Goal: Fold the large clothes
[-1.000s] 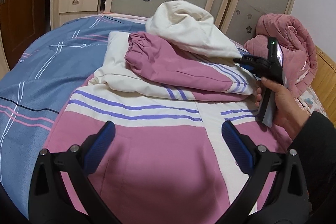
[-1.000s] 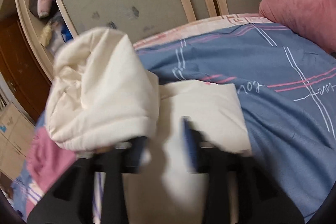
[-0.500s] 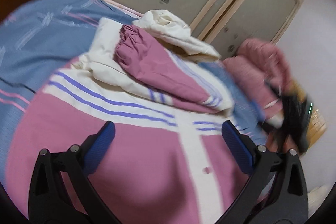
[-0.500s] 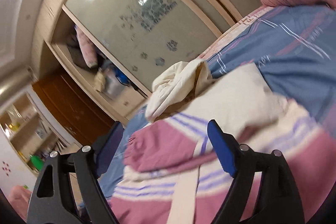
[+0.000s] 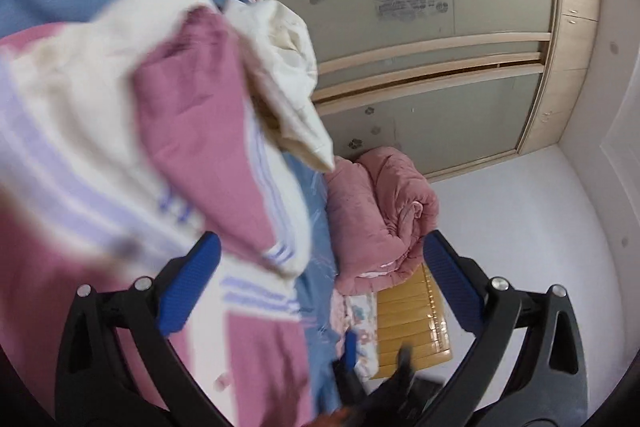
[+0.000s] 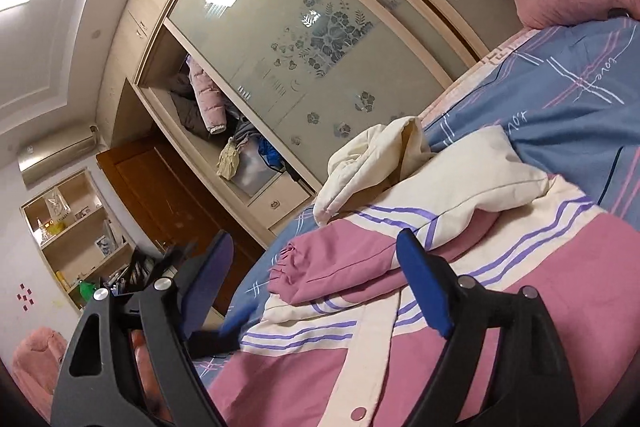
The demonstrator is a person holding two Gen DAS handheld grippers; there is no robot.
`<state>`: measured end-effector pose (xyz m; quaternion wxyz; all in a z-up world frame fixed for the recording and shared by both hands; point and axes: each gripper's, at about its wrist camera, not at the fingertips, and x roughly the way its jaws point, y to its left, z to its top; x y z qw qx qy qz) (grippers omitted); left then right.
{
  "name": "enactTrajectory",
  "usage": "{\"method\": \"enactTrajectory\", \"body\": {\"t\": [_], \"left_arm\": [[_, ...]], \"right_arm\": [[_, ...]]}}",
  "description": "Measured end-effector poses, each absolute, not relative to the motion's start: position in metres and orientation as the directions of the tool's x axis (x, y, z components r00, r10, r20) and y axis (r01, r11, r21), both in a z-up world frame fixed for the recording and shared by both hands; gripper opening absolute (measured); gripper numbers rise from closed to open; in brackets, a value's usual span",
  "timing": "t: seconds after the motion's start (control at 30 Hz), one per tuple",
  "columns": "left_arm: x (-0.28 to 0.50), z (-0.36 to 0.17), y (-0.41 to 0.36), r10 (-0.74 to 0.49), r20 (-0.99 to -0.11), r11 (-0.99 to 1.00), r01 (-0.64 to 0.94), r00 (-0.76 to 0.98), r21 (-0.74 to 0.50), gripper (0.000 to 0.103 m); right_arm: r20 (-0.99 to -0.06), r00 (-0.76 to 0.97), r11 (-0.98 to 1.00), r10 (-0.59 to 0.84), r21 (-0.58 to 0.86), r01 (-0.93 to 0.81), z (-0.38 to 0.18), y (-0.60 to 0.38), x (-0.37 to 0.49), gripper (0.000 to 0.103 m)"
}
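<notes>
**Jacket lying part-folded on the bed, both grippers spread and empty**

The bed, under a blue cover with pink and white lines, is filling most of the right wrist view, its near long edge running beside a sliding-door wardrobe. A strip of floor is showing between that edge and the wardrobe drawers, leaving a narrow lane on that side.

The jacket, pink and cream with purple stripes, is lying flat across the cover with its button placket facing up. One pink sleeve is lying folded across the chest, its gathered cuff reaching close to the bed edge. The cream hood is bunching up above the collar, standing clear of the cover. Bare blue cover is lying open beyond the jacket toward the head of the bed.

A rolled pink quilt is sitting at the head end, against a yellow slatted headboard, well apart from the jacket.

The left gripper is hovering tilted above the jacket's shoulder side, its blue-padded fingers spread wide and pinching nothing; this view is blurring on the near cloth. The right gripper is hanging over the jacket's lower front, fingers also spread wide and gripping nothing, one finger over the bed edge and the other over the sleeve.
</notes>
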<state>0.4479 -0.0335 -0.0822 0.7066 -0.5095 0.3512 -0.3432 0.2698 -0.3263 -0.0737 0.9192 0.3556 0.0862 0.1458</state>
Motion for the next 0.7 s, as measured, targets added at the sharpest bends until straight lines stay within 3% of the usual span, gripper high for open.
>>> {"method": "enactTrajectory", "body": {"t": [0.13, 0.3, 0.5, 0.57, 0.6, 0.63, 0.7], "left_arm": [[0.512, -0.078, -0.070, -0.828, -0.186, 0.272, 0.089, 0.528, -0.958, 0.101], [0.588, -0.094, -0.087, -0.740, -0.353, 0.361, -0.104, 0.573, -0.927, 0.101], [0.631, -0.101, -0.119, -0.684, -0.399, 0.431, -0.102, 0.611, -0.897, 0.092], [0.639, -0.102, -0.128, -0.671, -0.410, 0.450, -0.100, 0.618, -0.887, 0.081], [0.642, -0.101, -0.131, -0.664, -0.413, 0.463, -0.091, 0.624, -0.882, 0.065], [0.643, -0.100, -0.132, -0.649, -0.419, 0.479, -0.086, 0.635, -0.873, 0.041], [0.641, -0.096, -0.132, -0.615, -0.423, 0.510, -0.073, 0.666, -0.857, 0.025]], "right_arm": [[-0.052, 0.939, 0.674, 0.341, 0.709, -0.206, -0.077, -0.339, 0.268, 0.084], [-0.046, 0.939, 0.628, 0.342, 0.755, -0.191, -0.083, -0.360, 0.267, 0.085], [-0.053, 0.938, 0.581, 0.342, 0.797, -0.167, -0.090, -0.377, 0.272, 0.087], [-0.064, 0.935, 0.581, 0.348, 0.798, -0.162, -0.091, -0.377, 0.273, 0.087], [-0.066, 0.934, 0.579, 0.352, 0.799, -0.162, -0.090, -0.377, 0.272, 0.087], [-0.062, 0.932, 0.576, 0.357, 0.800, -0.168, -0.089, -0.377, 0.272, 0.087], [-0.060, 0.930, 0.580, 0.362, 0.796, -0.174, -0.086, -0.377, 0.270, 0.087]]}}
